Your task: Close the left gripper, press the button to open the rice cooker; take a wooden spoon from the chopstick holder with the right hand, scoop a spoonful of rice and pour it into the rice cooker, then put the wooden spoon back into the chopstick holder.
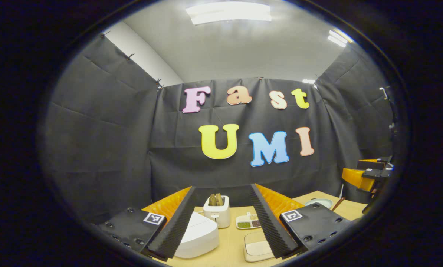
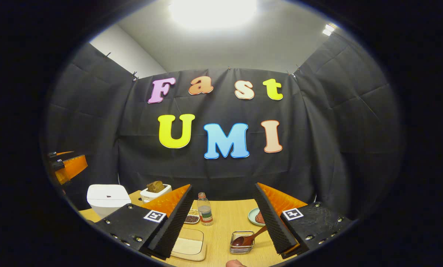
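Note:
The white rice cooker [image 1: 197, 235] sits with its lid down, low between my left gripper's fingers and partly behind the left one. My left gripper [image 1: 222, 187] is open, held above the table with nothing in it. A shallow box of rice [image 1: 256, 248] lies by its right finger. In the right gripper view, the wooden spoon [image 2: 248, 238] rests in the wire chopstick holder [image 2: 242, 247], just in front of my open right gripper [image 2: 223, 185]. The rice box [image 2: 188, 244] lies near its left finger. The rice cooker [image 2: 107, 198] stands far left.
A toaster with bread [image 1: 217, 211] and a divided dish of beans [image 1: 248, 221] stand behind the cooker. A plastic bottle [image 2: 205, 209] and a green plate [image 2: 254, 217] sit mid-table. The other gripper [image 1: 370, 174] hovers at the right; the left one [image 2: 64, 167] shows far left.

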`<state>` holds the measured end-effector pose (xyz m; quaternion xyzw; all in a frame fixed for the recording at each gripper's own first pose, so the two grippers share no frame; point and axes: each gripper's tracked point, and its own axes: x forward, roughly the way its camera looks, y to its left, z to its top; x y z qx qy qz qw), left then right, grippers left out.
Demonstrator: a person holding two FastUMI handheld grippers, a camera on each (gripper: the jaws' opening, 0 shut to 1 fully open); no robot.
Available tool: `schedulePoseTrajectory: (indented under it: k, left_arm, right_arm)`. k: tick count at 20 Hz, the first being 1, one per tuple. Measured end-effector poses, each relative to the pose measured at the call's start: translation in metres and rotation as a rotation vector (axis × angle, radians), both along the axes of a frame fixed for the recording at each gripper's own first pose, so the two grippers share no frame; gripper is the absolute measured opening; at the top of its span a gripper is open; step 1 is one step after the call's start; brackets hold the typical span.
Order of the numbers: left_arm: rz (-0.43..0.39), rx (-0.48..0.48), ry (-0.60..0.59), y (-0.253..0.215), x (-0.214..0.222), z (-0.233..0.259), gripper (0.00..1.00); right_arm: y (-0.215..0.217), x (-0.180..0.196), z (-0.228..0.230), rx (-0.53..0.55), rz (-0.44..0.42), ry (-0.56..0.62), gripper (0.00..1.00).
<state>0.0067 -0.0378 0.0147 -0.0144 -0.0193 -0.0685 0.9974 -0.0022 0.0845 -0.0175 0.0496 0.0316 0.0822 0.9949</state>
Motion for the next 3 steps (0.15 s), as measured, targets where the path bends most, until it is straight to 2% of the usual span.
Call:
schedulePoseTrajectory:
  k: [3]
  left_arm:
    - [-0.008, 0.004, 0.005, -0.0062, 0.0021, -0.0051, 0.98]
  right_arm:
    - [-0.0009, -0.0017, 0.0018, -0.022, -0.006, -0.003, 0.98]
